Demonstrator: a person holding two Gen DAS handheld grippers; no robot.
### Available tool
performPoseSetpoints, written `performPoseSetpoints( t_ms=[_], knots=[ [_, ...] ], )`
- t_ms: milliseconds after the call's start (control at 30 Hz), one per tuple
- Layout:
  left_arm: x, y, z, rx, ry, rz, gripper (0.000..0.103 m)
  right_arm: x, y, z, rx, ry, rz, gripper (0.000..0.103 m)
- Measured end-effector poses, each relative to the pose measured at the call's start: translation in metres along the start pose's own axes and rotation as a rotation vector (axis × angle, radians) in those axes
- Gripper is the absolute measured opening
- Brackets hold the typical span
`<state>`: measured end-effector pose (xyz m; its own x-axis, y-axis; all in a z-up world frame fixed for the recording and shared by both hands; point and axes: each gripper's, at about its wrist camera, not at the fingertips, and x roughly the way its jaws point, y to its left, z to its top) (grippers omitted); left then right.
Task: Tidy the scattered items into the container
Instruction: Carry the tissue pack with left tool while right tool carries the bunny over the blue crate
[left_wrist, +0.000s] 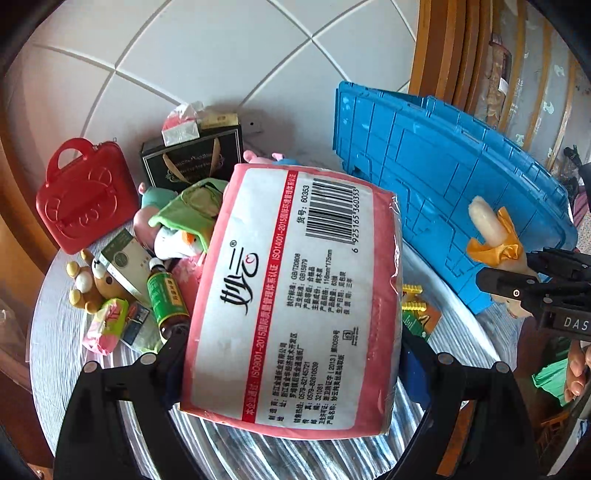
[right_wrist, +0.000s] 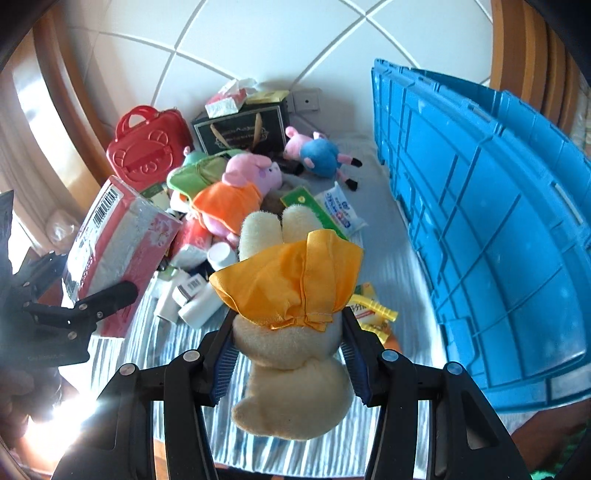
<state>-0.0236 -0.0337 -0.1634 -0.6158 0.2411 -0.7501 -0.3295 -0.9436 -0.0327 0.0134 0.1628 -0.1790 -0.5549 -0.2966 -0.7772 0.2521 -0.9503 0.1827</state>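
Left tool (left_wrist: 291, 354): gripping tissue pack (left_wrist: 295, 291)
Right tool (right_wrist: 288, 354): squeezing plush rabbit (right_wrist: 291, 332)
Risk: colliding over blue crate (right_wrist: 498, 229), dropping both

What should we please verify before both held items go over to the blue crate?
1. Left tongs gripping the pink tissue pack: ok, the pack is clamped between the fingers.
2. Right tongs gripping the cream plush rabbit: ok, squeezed at its body.
3. Rabbit's orange cloth free of the fingers: cannot tell.
4. Blue crate within view of both cameras: ok.
5. Crate opening accessible: cannot tell, only its ribbed outer wall shows.
6. Tongs apart from each other: ok.
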Motion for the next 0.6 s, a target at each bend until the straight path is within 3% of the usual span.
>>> performPoseSetpoints(
  t_ms=[300,600],
  knots=[
    [-0.043,-0.013,0.042,0.029,-0.08,0.007,0.091,-0.077,-0.009,0.033,0.003,-0.138,0.009,0.05],
    [-0.075,-0.032,0.068,0.036,-0.14,0.05,0.091,-0.13,-0.022,0.046,-0.001,-0.227,0.039,0.051]
  ],
)
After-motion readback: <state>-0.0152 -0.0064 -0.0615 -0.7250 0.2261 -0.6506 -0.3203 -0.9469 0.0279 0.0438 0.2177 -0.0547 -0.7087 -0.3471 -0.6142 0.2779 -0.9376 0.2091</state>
